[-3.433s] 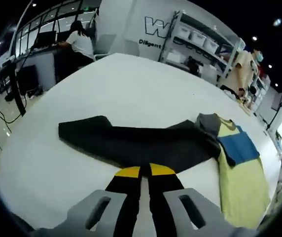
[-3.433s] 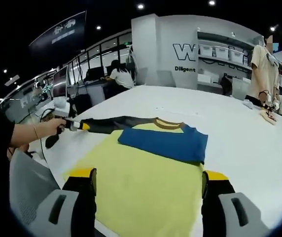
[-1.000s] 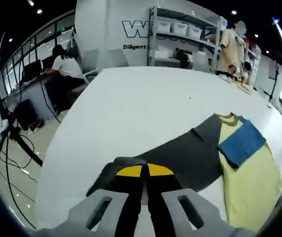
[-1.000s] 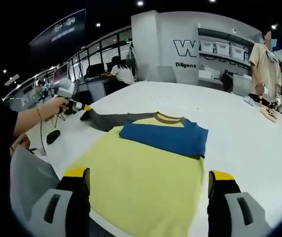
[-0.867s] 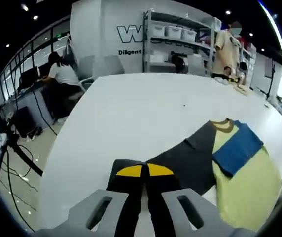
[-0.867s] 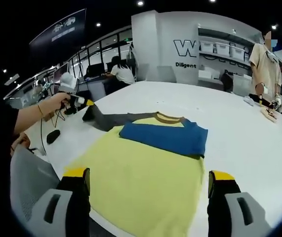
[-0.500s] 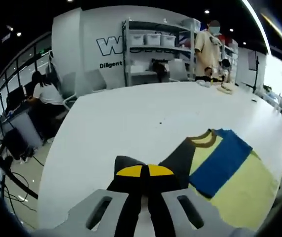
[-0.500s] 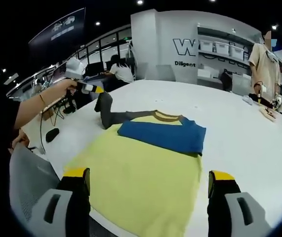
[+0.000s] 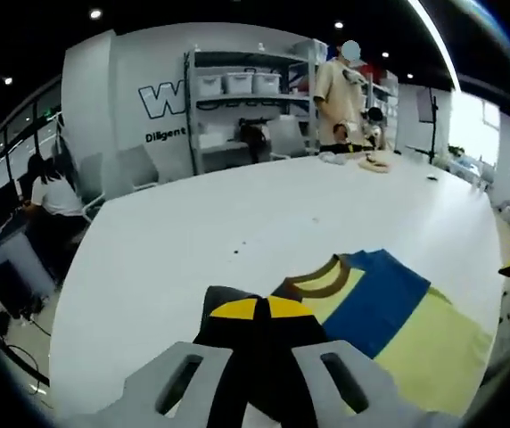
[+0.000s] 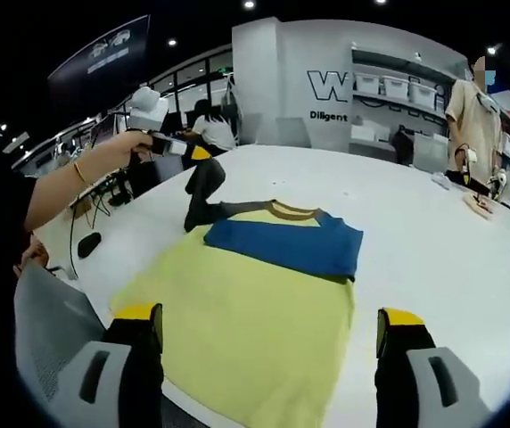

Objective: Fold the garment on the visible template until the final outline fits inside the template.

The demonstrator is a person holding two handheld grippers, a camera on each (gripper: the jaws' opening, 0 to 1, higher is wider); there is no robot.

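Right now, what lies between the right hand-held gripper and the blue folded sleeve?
In the right gripper view, the yellow body of the shirt spreads from the right hand-held gripper up to the blue folded sleeve; nothing else lies there.

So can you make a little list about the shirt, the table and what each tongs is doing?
shirt: yellow body, blue sleeve folded across chest
grey sleeve: lifted off the table
left tongs: shut on the grey sleeve's end
right tongs: open, above the shirt's hem
table: white
template: cannot tell
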